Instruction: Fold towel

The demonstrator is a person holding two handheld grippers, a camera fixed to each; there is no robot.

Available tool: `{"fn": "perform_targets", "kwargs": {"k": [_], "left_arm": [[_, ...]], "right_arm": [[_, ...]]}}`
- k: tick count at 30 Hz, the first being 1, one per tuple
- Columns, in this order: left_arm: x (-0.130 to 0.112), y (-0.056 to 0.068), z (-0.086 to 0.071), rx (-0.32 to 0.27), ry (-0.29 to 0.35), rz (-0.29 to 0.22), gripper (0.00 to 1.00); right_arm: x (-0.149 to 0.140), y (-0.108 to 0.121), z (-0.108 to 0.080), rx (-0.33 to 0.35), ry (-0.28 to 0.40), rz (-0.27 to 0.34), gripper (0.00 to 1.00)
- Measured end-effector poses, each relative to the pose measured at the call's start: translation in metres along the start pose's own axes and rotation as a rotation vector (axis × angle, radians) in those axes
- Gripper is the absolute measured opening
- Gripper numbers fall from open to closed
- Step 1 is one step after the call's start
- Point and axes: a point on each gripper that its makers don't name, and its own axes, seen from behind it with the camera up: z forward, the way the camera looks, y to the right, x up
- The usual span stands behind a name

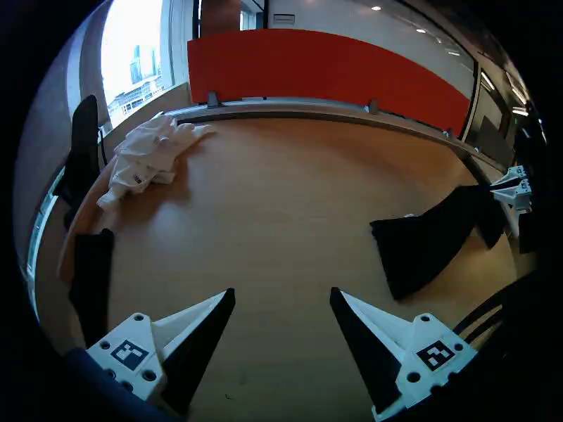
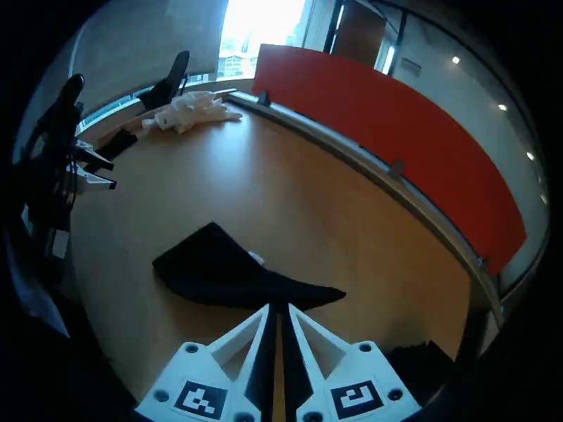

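Blown-out window (image 1: pixel 134 56) glare, dim edges, fisheye bending

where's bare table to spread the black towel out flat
Widest free patch: mid table, between the white cloth pile, the red divider and the black towel, running to the open left gripper. Crowded: the corner with the pile, and around the towel at the right gripper.

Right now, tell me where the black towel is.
The black towel lies on the wooden table, its near edge at the right gripper; in the left gripper view it sits at right, far from the white cloth.
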Motion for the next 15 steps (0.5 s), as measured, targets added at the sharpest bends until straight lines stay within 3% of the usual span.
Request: {"fn": "perform_targets", "kwargs": {"k": [15], "left_arm": [[0.0,-0.001,-0.002,0.002,0.003,-0.005,1.0]], "right_arm": [[0.009,-0.01,0.007,0.022,0.012,-0.028,0.04]]}}
